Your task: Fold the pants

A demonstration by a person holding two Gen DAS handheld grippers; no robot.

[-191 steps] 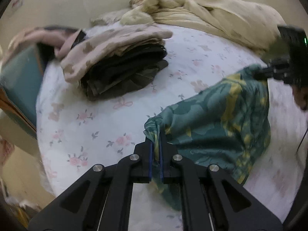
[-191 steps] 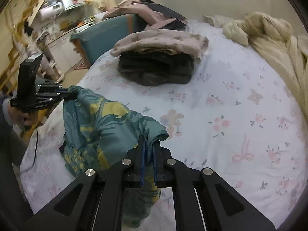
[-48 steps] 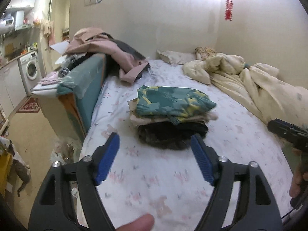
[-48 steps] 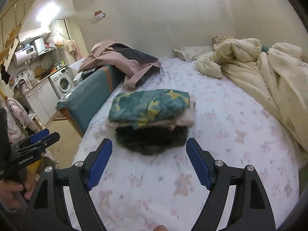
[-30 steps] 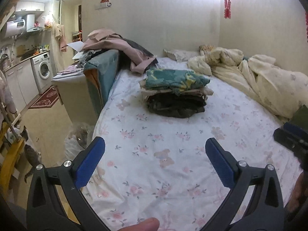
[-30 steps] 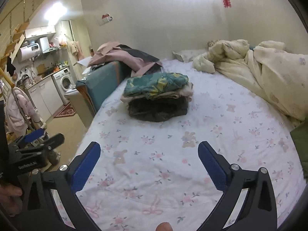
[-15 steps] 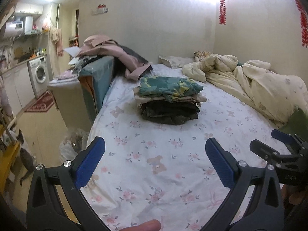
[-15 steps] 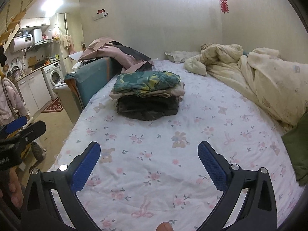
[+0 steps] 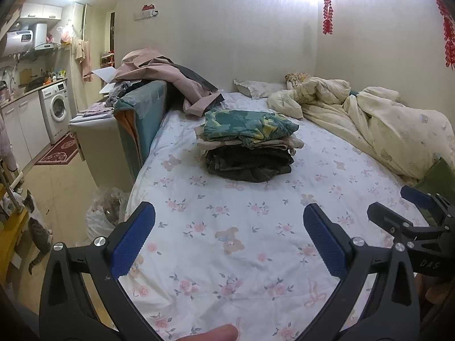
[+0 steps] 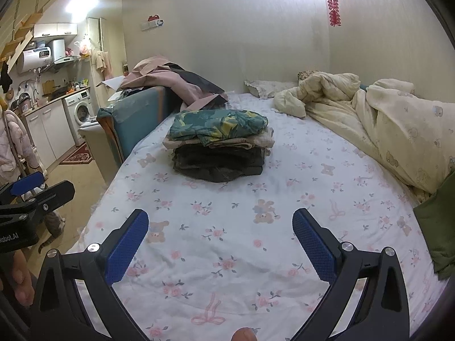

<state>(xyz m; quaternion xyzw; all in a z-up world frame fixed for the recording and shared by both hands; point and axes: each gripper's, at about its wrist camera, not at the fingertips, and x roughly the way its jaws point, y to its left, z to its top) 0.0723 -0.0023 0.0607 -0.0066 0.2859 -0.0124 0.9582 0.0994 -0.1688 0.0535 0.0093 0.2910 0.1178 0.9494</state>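
fold looks done | pants (image 9: 250,125) folded atop stack (image 9: 248,156) | your left gripper (image 9: 227,244) and right gripper (image 10: 220,241) spread wide, empty | nothing left in view

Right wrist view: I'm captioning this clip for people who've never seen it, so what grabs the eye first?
The neat stack of folded clothes in the middle of the floral white bedsheet, topped by green-and-yellow patterned folded pants. Next, the open right tool with blue pads, framing bare sheet in the foreground. Then the crumpled cream duvet heaped along the bed's right side.
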